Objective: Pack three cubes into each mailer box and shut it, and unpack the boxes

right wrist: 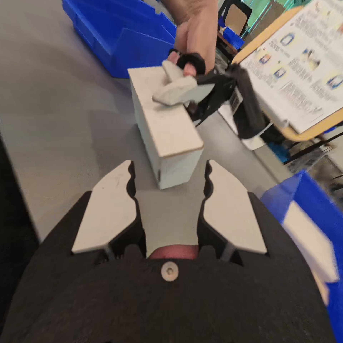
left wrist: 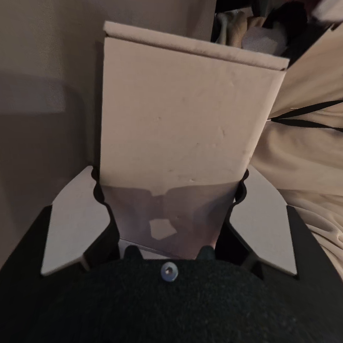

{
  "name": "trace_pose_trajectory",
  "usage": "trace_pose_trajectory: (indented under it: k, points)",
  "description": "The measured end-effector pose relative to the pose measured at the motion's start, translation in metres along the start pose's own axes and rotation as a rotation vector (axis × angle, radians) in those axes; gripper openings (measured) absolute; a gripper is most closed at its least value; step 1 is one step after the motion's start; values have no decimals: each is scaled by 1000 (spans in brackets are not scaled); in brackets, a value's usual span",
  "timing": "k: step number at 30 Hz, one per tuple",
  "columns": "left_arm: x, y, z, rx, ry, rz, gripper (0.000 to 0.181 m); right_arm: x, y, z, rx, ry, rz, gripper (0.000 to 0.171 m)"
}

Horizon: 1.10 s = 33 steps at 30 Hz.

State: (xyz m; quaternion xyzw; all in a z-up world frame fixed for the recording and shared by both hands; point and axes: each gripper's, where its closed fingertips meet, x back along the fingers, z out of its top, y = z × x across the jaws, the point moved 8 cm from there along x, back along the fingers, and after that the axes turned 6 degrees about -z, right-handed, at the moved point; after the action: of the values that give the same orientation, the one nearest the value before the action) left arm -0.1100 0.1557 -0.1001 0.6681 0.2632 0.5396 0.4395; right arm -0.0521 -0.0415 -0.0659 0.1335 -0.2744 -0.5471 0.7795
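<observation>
With the left gripper (left wrist: 170, 178) clamped across the closed box (right wrist: 165, 120) on the desk (right wrist: 65, 111), keep the right gripper (right wrist: 169, 172), spread and empty, near the box's end.

We see the closed mailer box (right wrist: 165, 120) on the table (right wrist: 55, 111), dead ahead at twelve o'clock of our right gripper (right wrist: 169, 167), just beyond its parted fingertips. The left gripper (right wrist: 172, 89) sits over the box's far end from two o'clock. One bin (right wrist: 118, 37) lies behind the box at eleven o'clock; another bin (right wrist: 306, 207) lies near us at three o'clock. In the left wrist view the box (left wrist: 178, 115) fills the space between that gripper's (left wrist: 169, 178) fingers.
</observation>
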Motion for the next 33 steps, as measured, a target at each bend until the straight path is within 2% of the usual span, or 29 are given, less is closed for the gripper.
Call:
trace_pose_trajectory:
  k: [2,5,6,8,9,11,14,16,19,21,22,23,25,27,30,33]
  points:
    - [4,-2,5,10,13,6,137,-16,12,15,84,-13,6,76]
    - [8,-4,9,18,46,31,137,-51,13,15,150,-165,164,92]
    - [10,-5,9,16,63,43,137,-62,14,10,162,-218,198,90]
    - [13,-4,6,5,105,80,139,-72,26,5,176,-220,190,67]
    - [15,-3,3,-17,138,108,138,-75,32,4,153,-235,222,66]
    - [21,5,-2,-94,285,179,138,-78,45,3,99,-273,311,66]
    - [22,26,-12,-249,625,329,131,-81,59,0,94,-323,468,66]
    - [13,36,-26,-312,748,475,124,-86,71,-3,75,-412,521,66]
    - [-6,40,-42,-367,883,673,118,-93,83,-7,89,-441,621,65]
    - [-21,30,-43,-372,900,745,117,-100,87,-7,86,-439,678,65]
    - [-24,24,-44,-370,918,805,123,-104,89,-8,77,-446,703,65]
    - [-25,21,-46,-384,938,848,119,-108,91,-8,74,-446,726,65]
    - [-21,16,-49,-422,981,850,98,-113,94,-9,83,-435,759,65]
    - [-18,11,-51,-453,1015,805,94,-119,97,-9,113,-434,760,65]
    - [-17,-9,-56,-452,1017,835,79,-127,105,-10,174,-401,679,66]
    - [-12,-15,-59,-438,1038,831,76,-132,106,-9,176,-418,642,67]
